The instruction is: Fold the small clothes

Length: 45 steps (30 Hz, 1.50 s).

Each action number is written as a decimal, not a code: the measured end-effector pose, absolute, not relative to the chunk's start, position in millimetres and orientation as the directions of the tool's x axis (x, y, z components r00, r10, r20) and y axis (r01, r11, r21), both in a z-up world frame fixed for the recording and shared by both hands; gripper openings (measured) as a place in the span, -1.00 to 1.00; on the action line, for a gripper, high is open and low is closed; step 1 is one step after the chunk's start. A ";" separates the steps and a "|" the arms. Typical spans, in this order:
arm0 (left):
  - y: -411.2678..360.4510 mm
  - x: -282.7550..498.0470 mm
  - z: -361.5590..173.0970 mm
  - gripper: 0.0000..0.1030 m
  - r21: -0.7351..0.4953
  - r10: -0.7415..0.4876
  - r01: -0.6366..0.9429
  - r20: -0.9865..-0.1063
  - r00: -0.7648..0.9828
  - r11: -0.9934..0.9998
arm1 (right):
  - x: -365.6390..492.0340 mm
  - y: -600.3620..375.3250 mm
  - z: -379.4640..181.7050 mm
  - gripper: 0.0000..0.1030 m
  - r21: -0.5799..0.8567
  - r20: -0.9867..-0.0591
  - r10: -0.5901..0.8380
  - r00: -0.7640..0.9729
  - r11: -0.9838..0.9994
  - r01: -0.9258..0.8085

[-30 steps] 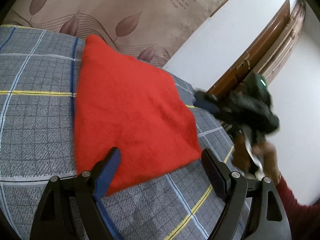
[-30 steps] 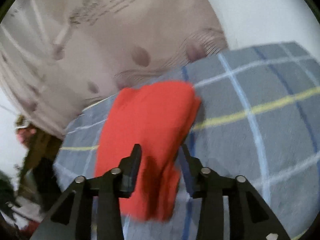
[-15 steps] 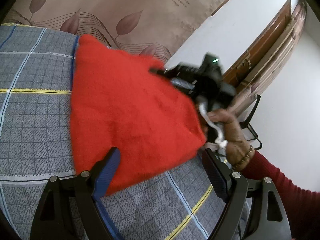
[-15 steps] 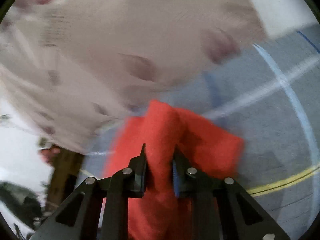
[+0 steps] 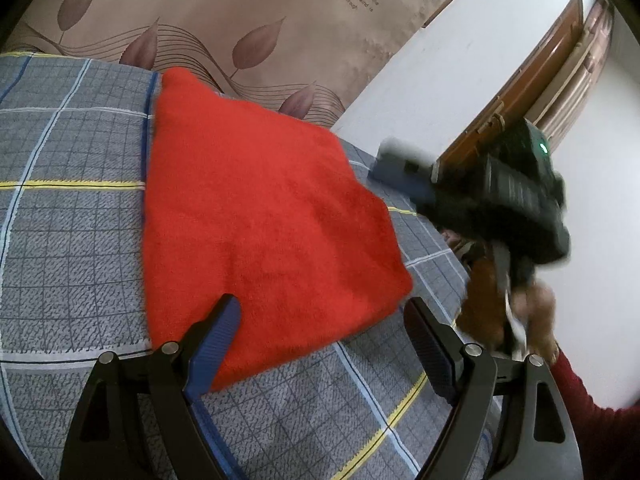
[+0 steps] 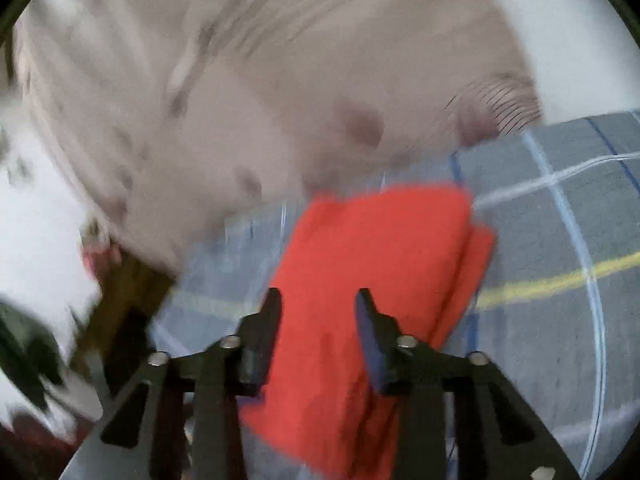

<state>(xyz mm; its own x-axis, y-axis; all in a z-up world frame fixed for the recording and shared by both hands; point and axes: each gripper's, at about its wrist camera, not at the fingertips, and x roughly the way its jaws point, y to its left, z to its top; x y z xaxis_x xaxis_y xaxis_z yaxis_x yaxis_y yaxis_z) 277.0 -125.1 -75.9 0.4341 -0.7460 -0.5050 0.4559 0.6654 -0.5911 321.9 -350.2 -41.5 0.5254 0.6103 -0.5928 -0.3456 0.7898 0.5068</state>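
Red folded cloth on checked bedsheet, right claw opening

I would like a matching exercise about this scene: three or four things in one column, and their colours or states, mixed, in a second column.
Things:
1. cloth
2. bed sheet
3. left tongs
4. sleeve

Descriptions:
A. grey with checks
B. dark red
C. bright red, folded flat
D. wide open, holding nothing

Pairs: 1-C, 2-A, 3-D, 4-B

Open checked bedsheet left of red cloth, leaf-print headboard behind
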 end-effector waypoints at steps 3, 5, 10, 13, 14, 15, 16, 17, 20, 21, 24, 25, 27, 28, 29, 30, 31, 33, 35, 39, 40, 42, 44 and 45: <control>-123.2 277.0 -76.5 0.63 -0.595 -0.748 0.453 -0.501 0.436 0.663 | 302.1 -337.4 -70.2 -0.77 0.314 -0.754 0.434 0.494 0.898 -0.310; -120.9 277.3 -77.6 0.63 -0.603 -0.752 0.451 -0.496 0.435 0.658 | 289.8 -346.6 -82.0 -0.97 0.310 -0.766 0.417 0.488 0.906 -0.288; -117.0 276.5 -78.7 0.63 -0.610 -0.757 0.450 -0.488 0.435 0.652 | 276.4 -366.4 -90.8 -1.00 0.372 -0.732 0.446 0.516 0.895 -0.246; -115.3 274.2 -78.5 0.63 -0.602 -0.749 0.448 -0.492 0.444 0.661 | 273.0 -366.2 -85.4 -1.00 0.376 -0.722 0.445 0.529 0.895 -0.239; -115.4 273.6 -78.5 0.63 -0.598 -0.745 0.448 -0.495 0.446 0.665 | 272.1 -367.4 -80.6 -0.98 0.390 -0.707 0.456 0.541 0.889 -0.240; -116.0 273.5 -78.5 0.63 -0.592 -0.741 0.448 -0.500 0.448 0.670 | 271.5 -367.7 -72.4 -0.89 0.398 -0.686 0.465 0.560 0.884 -0.247; -117.2 273.1 -77.8 0.63 -0.588 -0.739 0.449 -0.502 0.449 0.672 | 270.9 -366.3 -62.7 -0.81 0.385 -0.669 0.459 0.585 0.887 -0.255; -117.9 272.7 -77.5 0.63 -0.585 -0.737 0.449 -0.505 0.449 0.675 | 272.0 -363.6 -51.2 -0.81 0.367 -0.654 0.448 0.610 0.893 -0.262; -118.9 273.3 -76.7 0.63 -0.583 -0.735 0.449 -0.507 0.449 0.677 | 286.1 -350.0 -28.3 -0.81 0.359 -0.620 0.459 0.636 0.887 -0.289; -118.8 273.5 -76.4 0.63 -0.584 -0.736 0.449 -0.507 0.449 0.676 | 292.1 -341.4 -25.3 -0.81 0.343 -0.623 0.458 0.634 0.889 -0.305; -118.4 273.7 -76.1 0.63 -0.584 -0.736 0.449 -0.507 0.449 0.676 | 312.7 -317.8 -35.0 -0.81 0.247 -0.681 0.400 0.613 0.914 -0.322; -118.2 273.7 -76.0 0.63 -0.584 -0.735 0.448 -0.507 0.449 0.677 | 316.3 -316.4 -44.3 -0.81 0.223 -0.710 0.371 0.599 0.925 -0.309; -117.6 273.3 -75.7 0.63 -0.583 -0.735 0.449 -0.507 0.451 0.677 | 323.3 -323.1 -70.5 -1.00 0.167 -0.771 0.284 0.570 0.954 -0.249; -117.6 273.4 -75.5 0.63 -0.583 -0.735 0.449 -0.506 0.451 0.677 | 320.8 -331.5 -79.4 -1.00 0.212 -0.762 0.315 0.566 0.947 -0.242; -118.0 273.7 -75.5 0.63 -0.583 -0.734 0.448 -0.507 0.452 0.678 | 317.4 -338.7 -81.6 -1.00 0.255 -0.744 0.342 0.575 0.939 -0.229; -117.8 273.6 -75.4 0.63 -0.581 -0.732 0.447 -0.508 0.453 0.680 | 313.7 -344.1 -83.6 -1.00 0.285 -0.735 0.357 0.577 0.934 -0.214; -118.5 274.3 -75.4 0.63 -0.580 -0.731 0.447 -0.510 0.454 0.682 | 308.8 -345.0 -84.3 -1.00 0.287 -0.730 0.356 0.584 0.934 -0.211; -118.8 274.1 -75.1 0.63 -0.574 -0.726 0.445 -0.514 0.458 0.687 | 302.1 -343.2 -86.1 -1.00 0.265 -0.724 0.347 0.597 0.938 -0.223; -119.7 273.8 -74.2 0.64 -0.566 -0.717 0.442 -0.519 0.465 0.696 | 299.9 -345.0 -85.8 -1.00 0.269 -0.720 0.352 0.598 0.936 -0.227; -123.1 273.3 -72.7 0.64 -0.545 -0.701 0.441 -0.534 0.473 0.713 | 289.5 -346.5 -76.3 -1.00 0.254 -0.706 0.325 0.629 0.945 -0.204; -124.5 273.8 -72.1 0.64 -0.539 -0.695 0.440 -0.539 0.476 0.718 | 282.9 -342.1 -71.6 -0.89 0.237 -0.695 0.321 0.643 0.947 -0.216; -126.2 274.0 -71.6 0.64 -0.532 -0.689 0.439 -0.544 0.479 0.724 | 269.7 -330.6 -69.0 -0.83 0.179 -0.706 0.297 0.643 0.953 -0.244; -127.0 274.2 -71.3 0.64 -0.526 -0.685 0.438 -0.547 0.482 0.729 | 262.5 -322.7 -84.8 -0.90 0.099 -0.768 0.220 0.602 0.968 -0.229; -127.0 274.2 -71.2 0.64 -0.524 -0.682 0.436 -0.548 0.485 0.732 | 258.8 -326.0 -87.5 -0.90 0.095 -0.760 0.218 0.613 0.969 -0.227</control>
<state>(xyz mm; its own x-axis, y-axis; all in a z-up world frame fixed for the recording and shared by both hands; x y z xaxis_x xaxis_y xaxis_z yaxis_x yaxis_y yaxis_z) 274.2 -127.0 -71.2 0.4849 -0.6816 -0.5479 0.4360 0.7316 -0.5241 258.8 -326.0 -87.5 0.6125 0.2178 -0.7599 -0.2269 0.9693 0.0950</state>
